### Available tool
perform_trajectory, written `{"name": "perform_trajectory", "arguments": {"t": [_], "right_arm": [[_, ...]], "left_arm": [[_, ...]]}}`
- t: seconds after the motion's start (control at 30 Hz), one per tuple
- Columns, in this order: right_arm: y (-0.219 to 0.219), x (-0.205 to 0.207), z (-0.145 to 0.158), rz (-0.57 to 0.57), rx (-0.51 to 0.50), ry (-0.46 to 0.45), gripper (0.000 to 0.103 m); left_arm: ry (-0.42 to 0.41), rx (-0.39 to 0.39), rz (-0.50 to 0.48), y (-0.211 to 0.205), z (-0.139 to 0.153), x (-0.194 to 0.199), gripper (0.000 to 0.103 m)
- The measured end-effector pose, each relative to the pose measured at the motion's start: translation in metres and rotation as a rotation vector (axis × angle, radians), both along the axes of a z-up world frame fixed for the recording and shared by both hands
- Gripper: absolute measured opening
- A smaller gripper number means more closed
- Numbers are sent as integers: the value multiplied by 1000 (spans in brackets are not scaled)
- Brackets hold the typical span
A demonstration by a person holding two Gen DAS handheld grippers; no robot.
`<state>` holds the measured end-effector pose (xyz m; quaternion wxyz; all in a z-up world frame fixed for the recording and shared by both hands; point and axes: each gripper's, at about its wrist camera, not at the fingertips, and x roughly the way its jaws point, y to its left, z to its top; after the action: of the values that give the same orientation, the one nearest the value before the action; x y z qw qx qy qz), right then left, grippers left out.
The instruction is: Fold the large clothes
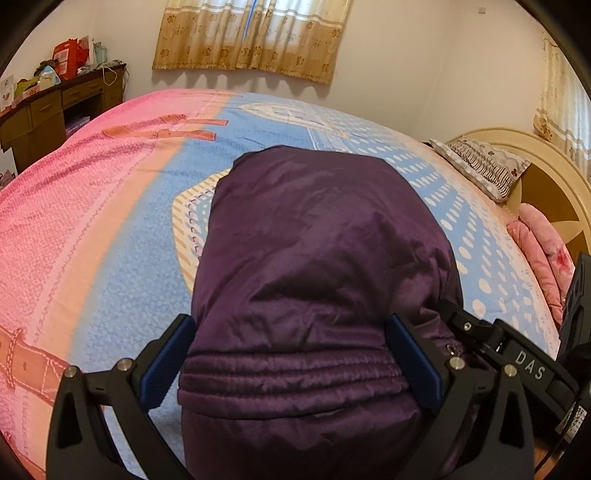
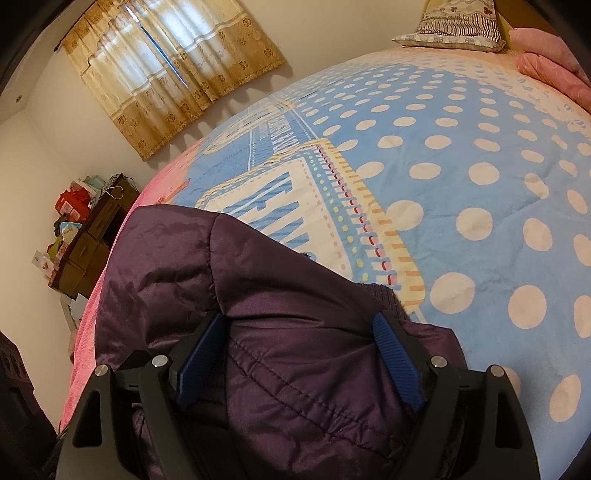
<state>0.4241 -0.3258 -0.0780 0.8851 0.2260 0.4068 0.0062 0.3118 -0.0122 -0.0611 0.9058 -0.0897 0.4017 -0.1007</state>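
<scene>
Squarely between both pairs of wide-spread, released fingers, the shiny purple quilted jacket (image 1: 314, 258) lies bundled on the blue, polka-dotted bed (image 2: 461, 166), its length running straight away from the left gripper (image 1: 291, 365) and right gripper (image 2: 299, 362).

One purple padded jacket (image 1: 314, 266) lies on one bed (image 1: 110, 229) under a pink-and-blue spread. Two hand-held grippers are in view, the left hand-held gripper (image 1: 291, 358) and the right hand-held gripper (image 2: 299, 354). One patterned pillow (image 1: 484, 170), one pink quilt (image 1: 543, 254), two curtains (image 1: 251, 33) (image 1: 561, 92).
</scene>
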Motion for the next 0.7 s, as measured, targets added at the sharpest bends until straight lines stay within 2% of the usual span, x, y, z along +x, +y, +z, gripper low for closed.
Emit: {"name": "perform_trajectory", "arguments": {"t": [0.37,0.47,0.53,0.6,0.7], "right_arm": [[1,1,5,15,-19,6,84],[3,-8,17,22,-46,-26,85],[2,-21,27,25,-52,-86,86],[0,-34,39,-4,-123,-116,86],[-3,-36,44,22,-232,-89,87]], "left_arm": [[4,-24,-12,5,0,1,103],[9,-55,-41,10,3,-1,103],[1,-68,-57,15,5,-4,103],[1,-85,-75,19,7,-9,103],[12,-149,-108,30,6,-16,103]]}}
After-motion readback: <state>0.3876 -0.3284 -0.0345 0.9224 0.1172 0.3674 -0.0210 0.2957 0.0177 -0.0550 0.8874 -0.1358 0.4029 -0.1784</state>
